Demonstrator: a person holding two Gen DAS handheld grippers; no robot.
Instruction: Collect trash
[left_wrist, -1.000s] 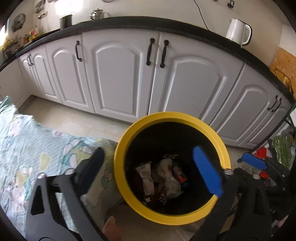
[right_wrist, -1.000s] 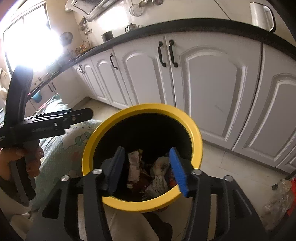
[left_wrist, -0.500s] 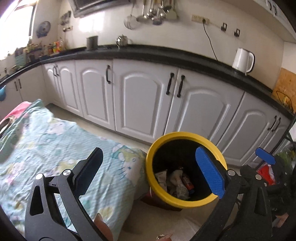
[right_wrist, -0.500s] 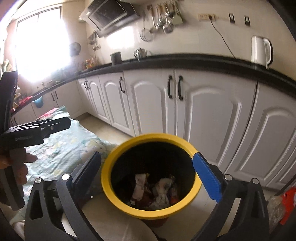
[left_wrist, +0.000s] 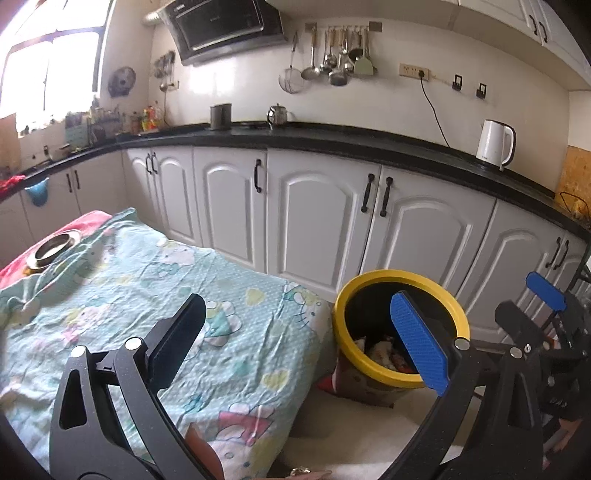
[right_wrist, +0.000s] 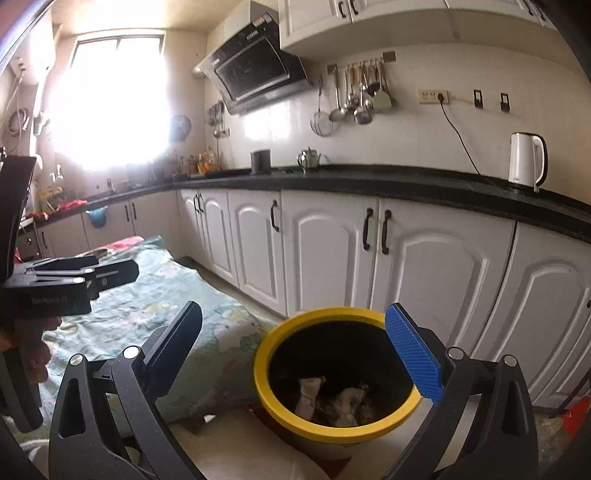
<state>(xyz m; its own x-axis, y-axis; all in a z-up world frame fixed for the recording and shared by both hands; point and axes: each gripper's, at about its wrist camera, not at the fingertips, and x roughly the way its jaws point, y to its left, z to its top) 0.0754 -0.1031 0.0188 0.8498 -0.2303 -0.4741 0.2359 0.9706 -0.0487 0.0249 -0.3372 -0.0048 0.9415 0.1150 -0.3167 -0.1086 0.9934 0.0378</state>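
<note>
The left gripper (left_wrist: 297, 341) is held up in the air with its two fingers spread wide apart, and nothing is between them. One finger is black and the other has a blue pad (left_wrist: 417, 341). The right gripper (right_wrist: 295, 349) is also spread wide apart and holds nothing.

The trash bin (left_wrist: 400, 378) is black inside with a yellow rim. It stands on the floor, just beside the end of the table and in front of the white cupboards (left_wrist: 321, 221). In the right view the bin (right_wrist: 280, 406) sits low between the two fingers. At the bottom of the bin lie crumpled wrappers (right_wrist: 332, 402), white and brown. In the left view only a bit of the wrappers (left_wrist: 380, 350) shows past the blue pad.

The table is covered with a light green cloth (left_wrist: 122, 295) with cartoon pictures on it. A metal bowl (left_wrist: 53, 247) sits at the far end of the cloth.

A black counter (left_wrist: 332, 142) runs above the cupboards. A white kettle (left_wrist: 495, 144) stands on it, well apart from a small metal teapot (left_wrist: 277, 114). Spoons and ladles (left_wrist: 332, 55) hang on the wall
</note>
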